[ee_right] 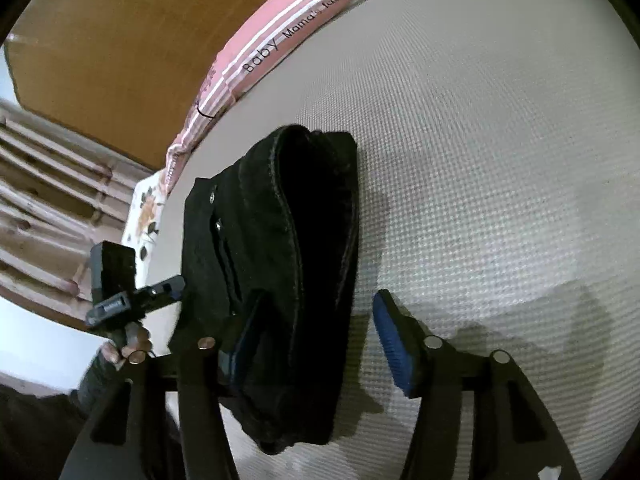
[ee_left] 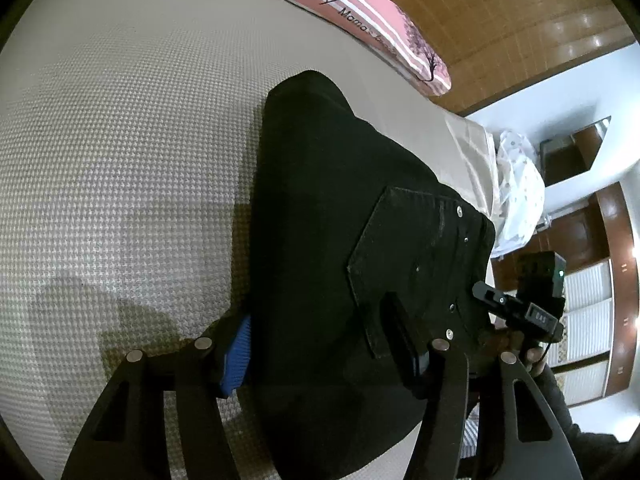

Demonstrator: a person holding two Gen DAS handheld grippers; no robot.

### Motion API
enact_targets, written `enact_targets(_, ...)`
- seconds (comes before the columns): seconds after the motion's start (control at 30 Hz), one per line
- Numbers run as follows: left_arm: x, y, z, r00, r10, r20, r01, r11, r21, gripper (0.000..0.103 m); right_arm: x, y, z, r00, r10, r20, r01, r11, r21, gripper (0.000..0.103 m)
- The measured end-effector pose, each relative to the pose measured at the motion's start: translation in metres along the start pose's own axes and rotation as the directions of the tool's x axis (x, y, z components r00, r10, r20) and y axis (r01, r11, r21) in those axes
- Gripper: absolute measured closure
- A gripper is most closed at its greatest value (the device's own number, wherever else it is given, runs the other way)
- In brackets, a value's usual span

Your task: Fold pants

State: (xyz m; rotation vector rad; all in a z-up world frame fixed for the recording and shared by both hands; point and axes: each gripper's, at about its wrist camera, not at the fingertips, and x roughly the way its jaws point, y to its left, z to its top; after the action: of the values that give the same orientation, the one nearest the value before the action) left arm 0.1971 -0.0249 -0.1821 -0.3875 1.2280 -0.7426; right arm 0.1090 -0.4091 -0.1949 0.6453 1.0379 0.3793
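Folded black pants [ee_left: 340,208] lie on the cream woven bed cover [ee_left: 120,160], back pocket up. My left gripper [ee_left: 320,316] is shut on them. Its blue left pad [ee_left: 236,360] presses the bundle's left edge, and its right finger [ee_left: 400,336] bears on the pocket. In the right wrist view the pants [ee_right: 304,220] reach back between the jaws of my right gripper [ee_right: 320,296], which is open. The left finger [ee_right: 248,336] rests on the fabric, while the blue right pad [ee_right: 390,344] stands clear of it over the bed cover [ee_right: 500,160]. A hand [ee_left: 520,348] holds the right gripper beside the waistband.
A pink striped pillow [ee_left: 360,8] printed "Baby" runs along the far side of the bed. A white dotted cloth [ee_left: 516,184] hangs at the bed's edge. Wooden floor [ee_left: 500,20] and white drawers [ee_left: 588,320] lie beyond. A floral cloth [ee_right: 148,208] sits at the bed corner.
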Motion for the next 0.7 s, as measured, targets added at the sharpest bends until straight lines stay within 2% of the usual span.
enact_targets(0.17,0.002,-0.002,0.003,1.000,0.001,-0.001,-0.001,1.000,0.019,0.043,0.007,0.003,0.002,0.999,0.031,-0.040,-0.033,0.998,-0.056,0.046)
enact_targets(0.33,0.007,-0.004,0.008,1.000,-0.002,-0.012,0.003,1.000,0.030,0.042,0.019,0.001,0.006,0.983,0.156,-0.092,-0.161,0.986,-0.049,0.045)
enact_targets(0.47,0.012,-0.008,0.015,1.000,-0.002,-0.022,0.003,0.999,0.051,0.039,0.023,-0.003,0.010,0.970,0.215,-0.116,-0.220,0.975,-0.036,0.045)
enact_targets(0.63,0.018,-0.017,0.018,1.000,0.019,-0.007,-0.019,0.997,0.076,0.034,0.029,0.001,0.012,0.967,0.226,-0.113,-0.230,0.973,-0.018,0.045)
enact_targets(0.67,0.018,-0.018,0.018,1.000,0.028,0.001,-0.028,0.997,0.077,0.034,0.030,0.001,0.012,0.969,0.228,-0.098,-0.230,0.973,-0.003,0.046)
enact_targets(0.7,0.018,-0.018,0.017,0.999,0.039,0.007,-0.039,0.996,0.080,0.034,0.030,0.000,0.010,0.971,0.222,-0.089,-0.223,0.975,0.003,0.052)
